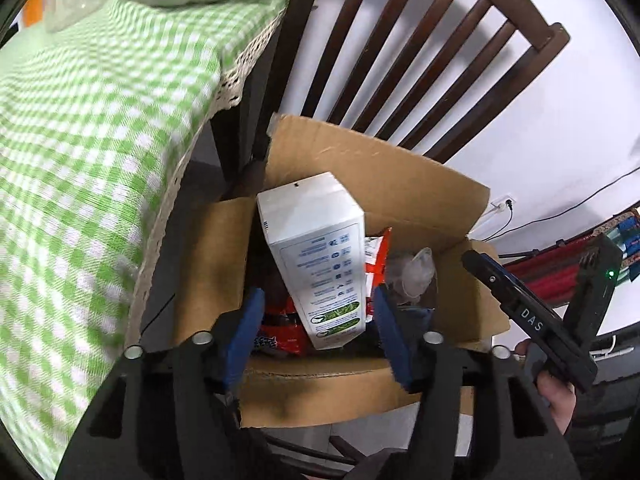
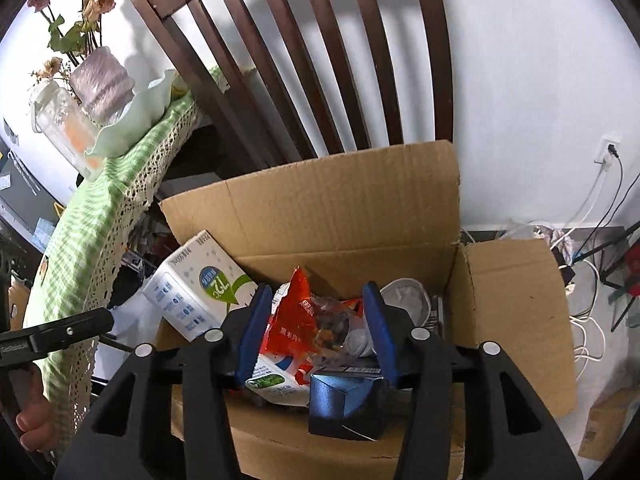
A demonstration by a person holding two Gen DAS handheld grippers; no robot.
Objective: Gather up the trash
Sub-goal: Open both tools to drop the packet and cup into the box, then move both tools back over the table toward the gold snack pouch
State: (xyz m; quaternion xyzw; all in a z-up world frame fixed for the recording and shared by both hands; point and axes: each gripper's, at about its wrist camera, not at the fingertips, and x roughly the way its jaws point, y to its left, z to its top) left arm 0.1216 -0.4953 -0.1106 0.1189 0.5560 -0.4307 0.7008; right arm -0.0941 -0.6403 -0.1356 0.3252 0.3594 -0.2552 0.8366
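a: where's the trash rn?

b: all in the cardboard box (image 2: pixel 344 216), which sits on the seat of the dark wooden chair (image 2: pixel 288 64), flaps up. the white carton (image 1: pixel 316 256) is tilted, leaning over the box's left edge, next to the table w/ the green checked cloth (image 1: pixel 80 152).

a: left gripper (image 1: pixel 316 332)?

b: jaws spread, blue pads either side of the carton's lower end, not pressing on it. there's a gap on both sides, so not a pinch.

a: and the right gripper (image 2: pixel 312 332)?

b: also spread, hanging over the box near its front edge. an orange-red snack wrapper (image 2: pixel 300 312) lies between the pads, loose, nothing clamped on it afaict. a dark blue carton (image 2: pixel 344 404) is just below the tips, by the front wall of the box.

a: other stuff in there?

b: crumpled clear plastic (image 1: pixel 412 276) toward the right side, and a red printed packet (image 1: pixel 280 332) under the white carton. in the right wrist view there's a white round cup-like thing (image 2: pixel 404 300) at the back right corner, can't tell exactly what.

a: table?

b: pale green wavy bowl (image 2: pixel 136 124), a glass jar (image 2: pixel 64 120) and a vase of dried roses (image 2: pixel 100 76) at its far end.
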